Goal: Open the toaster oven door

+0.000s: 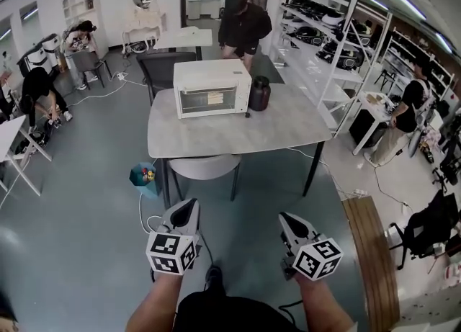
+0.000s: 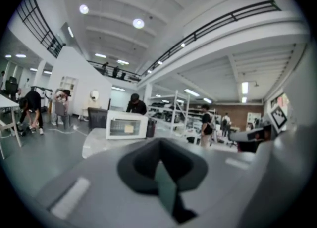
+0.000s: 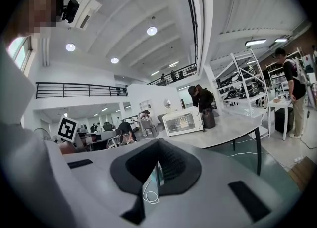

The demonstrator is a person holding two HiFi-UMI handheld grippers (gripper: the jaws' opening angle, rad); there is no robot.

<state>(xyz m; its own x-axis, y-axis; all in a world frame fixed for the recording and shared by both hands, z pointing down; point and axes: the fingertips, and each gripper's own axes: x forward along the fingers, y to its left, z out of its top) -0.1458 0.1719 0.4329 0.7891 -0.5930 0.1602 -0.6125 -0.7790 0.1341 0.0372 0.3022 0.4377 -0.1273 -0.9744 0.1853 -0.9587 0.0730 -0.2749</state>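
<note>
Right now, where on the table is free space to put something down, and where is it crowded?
The table is bare across its front half, between the toaster oven and the near edge, and at the right end beyond the dark jar. The back is crowded: oven and jar stand side by side, a person just behind them.

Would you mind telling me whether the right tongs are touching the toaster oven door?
Apart. The head view shows the right tongs over the floor, short of the table, while the toaster oven sits on the table's far side.
</note>
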